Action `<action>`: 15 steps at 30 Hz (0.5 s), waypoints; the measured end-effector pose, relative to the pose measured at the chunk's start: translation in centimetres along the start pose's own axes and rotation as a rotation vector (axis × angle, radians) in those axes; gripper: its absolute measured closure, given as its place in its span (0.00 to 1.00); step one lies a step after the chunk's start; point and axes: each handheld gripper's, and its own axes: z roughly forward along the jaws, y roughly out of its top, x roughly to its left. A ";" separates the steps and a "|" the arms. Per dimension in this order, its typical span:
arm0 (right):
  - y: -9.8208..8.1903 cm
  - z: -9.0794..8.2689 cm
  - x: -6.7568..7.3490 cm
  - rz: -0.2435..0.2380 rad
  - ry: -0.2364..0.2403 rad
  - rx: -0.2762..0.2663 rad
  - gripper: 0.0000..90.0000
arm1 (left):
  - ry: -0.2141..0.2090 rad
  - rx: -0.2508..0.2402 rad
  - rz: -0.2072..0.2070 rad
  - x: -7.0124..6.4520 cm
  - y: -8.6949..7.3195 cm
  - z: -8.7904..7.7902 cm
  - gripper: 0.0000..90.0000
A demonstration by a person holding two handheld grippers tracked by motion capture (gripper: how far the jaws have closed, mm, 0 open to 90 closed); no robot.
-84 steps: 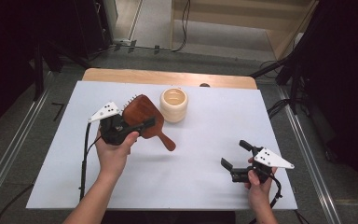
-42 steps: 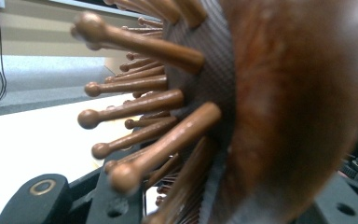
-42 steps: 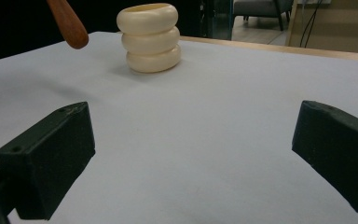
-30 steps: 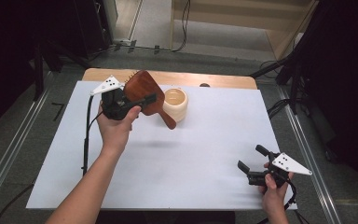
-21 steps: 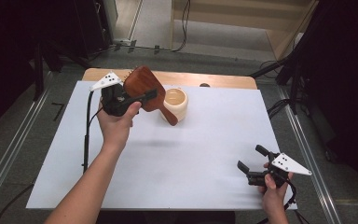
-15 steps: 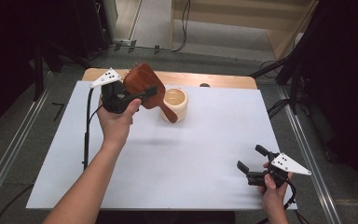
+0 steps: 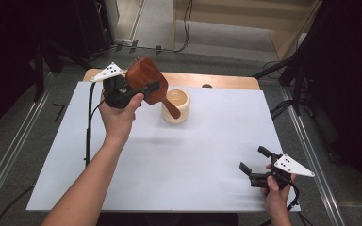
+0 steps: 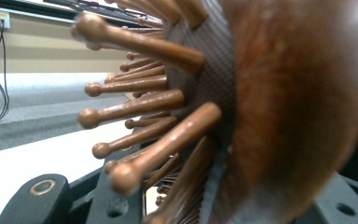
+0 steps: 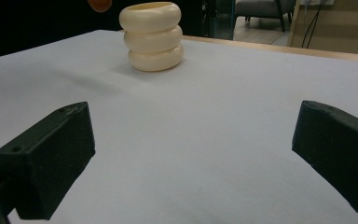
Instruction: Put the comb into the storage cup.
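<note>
A reddish-brown wooden hairbrush (image 7: 143,76) with peg bristles is held in the air by my left gripper (image 7: 145,84), whose jaws are shut on the brush head. The brush is tilted, and its handle slants down over the mouth of a cream ribbed cup (image 7: 183,101) at the back of the table. In the left gripper view the brush head (image 8: 279,112) and its pegs sit close up between the jaws of my left gripper (image 8: 191,205). My right gripper (image 7: 252,158) rests low near the front right corner, open and empty. The right gripper (image 9: 193,154) faces the cup (image 9: 154,37) across the sheet.
A white sheet (image 7: 193,155) covers the table, with a strip of wooden tabletop (image 7: 226,81) bare at the back. Black cables trail from both grippers. Dark stands and floor surround the table.
My left hand has lifted the brush off the sheet and carried it back and up to the cup, tilting it more upright. The right gripper shifted slightly toward the front right, then stayed put.
</note>
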 end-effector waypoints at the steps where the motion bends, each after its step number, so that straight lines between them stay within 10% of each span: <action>1: 0.0 0.0 0.0 0.002 -0.001 0.001 0.00 | 0.000 0.002 0.000 0.0 0.1 0.1 0.66; 15: 0.0 0.0 0.0 0.000 0.005 -0.002 0.00 | 0.009 -0.005 0.002 0.6 0.9 1.2 0.66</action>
